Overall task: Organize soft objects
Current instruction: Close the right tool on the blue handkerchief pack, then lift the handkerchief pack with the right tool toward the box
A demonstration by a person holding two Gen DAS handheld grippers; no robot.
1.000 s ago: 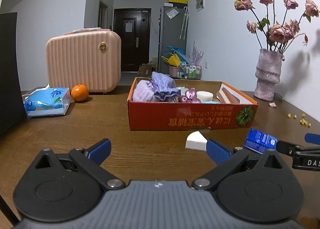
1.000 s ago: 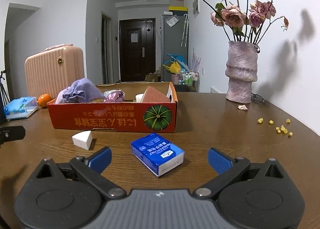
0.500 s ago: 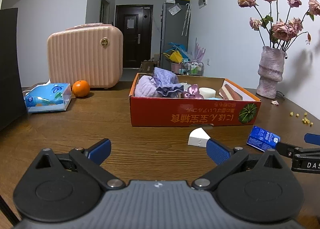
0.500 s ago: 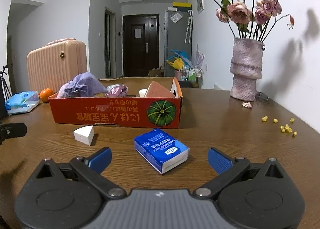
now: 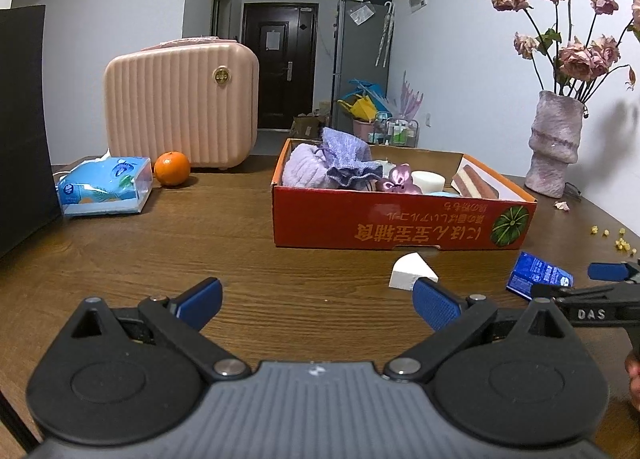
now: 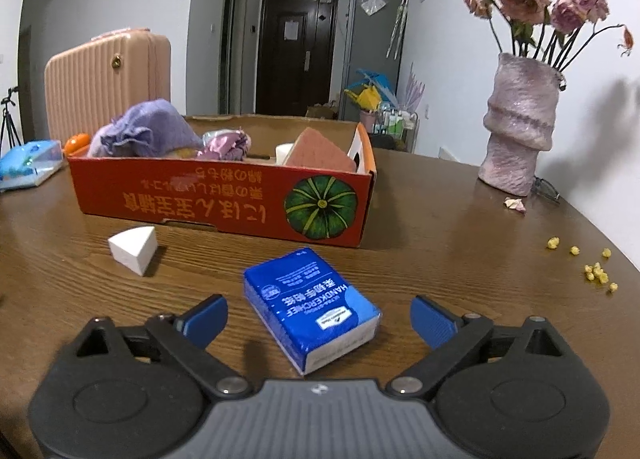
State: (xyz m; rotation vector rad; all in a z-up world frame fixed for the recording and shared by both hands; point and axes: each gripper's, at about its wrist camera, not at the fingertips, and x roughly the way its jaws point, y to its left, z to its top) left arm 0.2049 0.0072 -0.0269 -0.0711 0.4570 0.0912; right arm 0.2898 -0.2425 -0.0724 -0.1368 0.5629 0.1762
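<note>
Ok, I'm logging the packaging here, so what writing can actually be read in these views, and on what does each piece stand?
"HANDKERCHIEF": on the blue tissue pack, upside down to the right wrist view; its smaller lines are too small to read.
"DAS": on the right gripper, seen in the left wrist view.
Orange East Asian characters: on the red box front, upside down; not legible to me.
Print on the light blue tissue packet: too blurred.

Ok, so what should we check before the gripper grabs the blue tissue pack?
1. Blue tissue pack between the right gripper fingers: ok.
2. Jaws closing, pads not yet touching the pack: ok.
3. Pack lies askew to the fingers, so the grip may land on corners: not ok.
4. White wedge sponge clear of the right gripper: ok.
5. Room in the orange box for the pack: cannot tell.
6. Left gripper open, empty, out of the way: ok.
</note>
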